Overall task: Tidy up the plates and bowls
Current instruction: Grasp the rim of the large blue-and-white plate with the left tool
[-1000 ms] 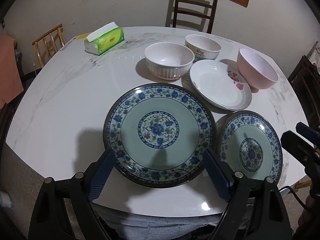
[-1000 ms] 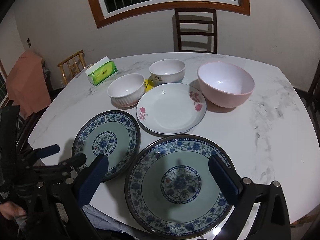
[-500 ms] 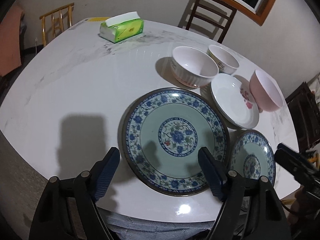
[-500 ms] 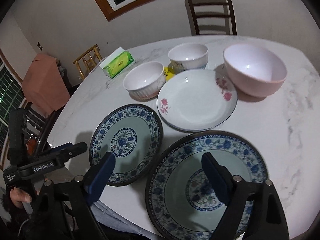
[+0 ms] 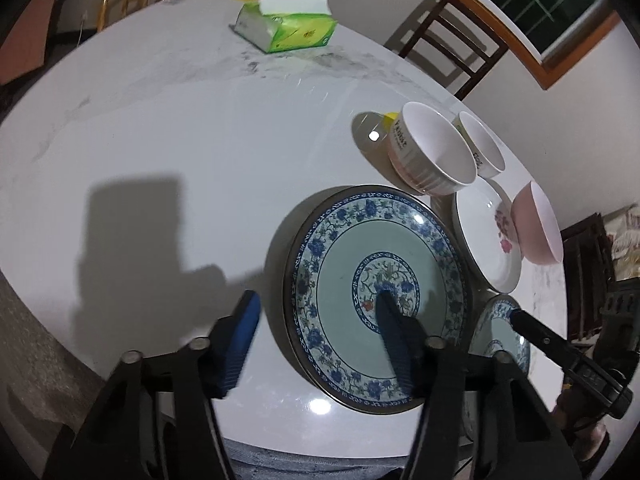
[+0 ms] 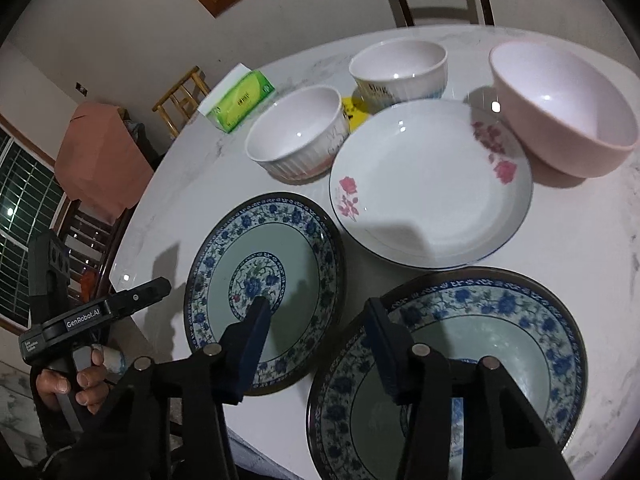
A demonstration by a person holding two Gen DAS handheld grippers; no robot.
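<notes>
Two blue-patterned plates lie side by side at the table's near edge. My left gripper [image 5: 316,320] hovers over the left plate [image 5: 376,280], jaws closing. One finger is outside the plate's left rim, the other over its middle, and neither pad presses on it. My right gripper [image 6: 318,332] is closing too. Its left finger is above the left plate [image 6: 280,256], and its right finger is above the left rim of the right plate [image 6: 500,340]. Behind them sit a white flowered plate [image 6: 432,200], a pink bowl [image 6: 560,120], a ribbed white bowl [image 6: 296,140] and a printed white bowl [image 6: 400,68].
A green tissue pack [image 5: 288,28] lies far back on the white marble table [image 5: 180,128]. Wooden chairs [image 5: 452,40] stand behind the table. A hand [image 6: 72,384] holds the left gripper at the table's left edge. A yellow item [image 6: 354,114] sits between the bowls.
Both grippers have dropped closer to the blue plates and their jaws have narrowed. The left one shifted to the plate's left rim. The right one shifted left, towards the gap between the plates.
</notes>
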